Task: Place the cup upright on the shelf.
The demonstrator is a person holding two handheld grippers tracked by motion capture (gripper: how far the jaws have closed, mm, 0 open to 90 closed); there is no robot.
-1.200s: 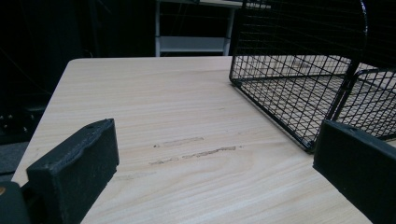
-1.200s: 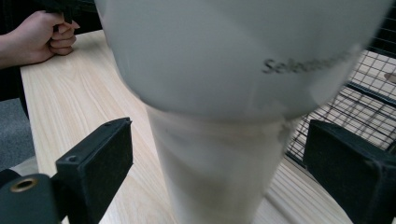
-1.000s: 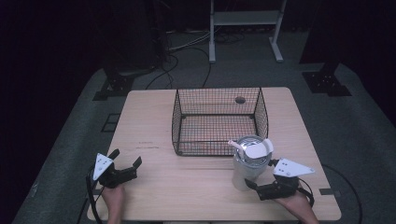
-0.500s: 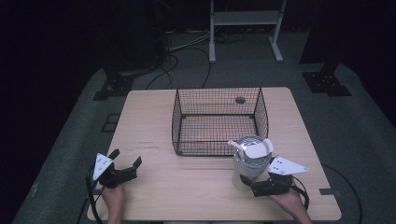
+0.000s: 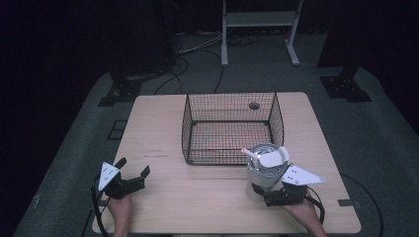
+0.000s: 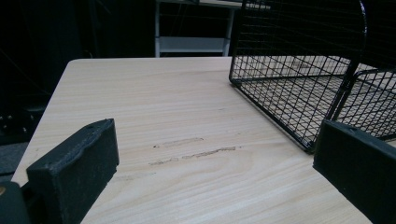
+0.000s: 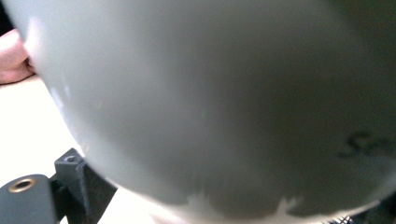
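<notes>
**High view: one container, one basket, two grippers**

One grey container [image 5: 264,173] stands near the tabletop's [image 5: 197,207] front right corner, just before the single wire basket [image 5: 230,128]. A white scoop [image 5: 269,158] rests across its rim. The right gripper [image 5: 262,190] sits against its base; jaw spread cannot be told. Right gripper view shows the container wall close up. The left gripper [image 5: 133,170], near the front left corner, has jaws wide apart, holding nothing.

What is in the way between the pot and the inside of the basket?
The basket's near wire wall stands between them. The pot, with a white scoop in it, stands on the table just outside that wall near the basket's right corner. The basket has an open top, so the pot would probably have to go up over the wall.
</notes>
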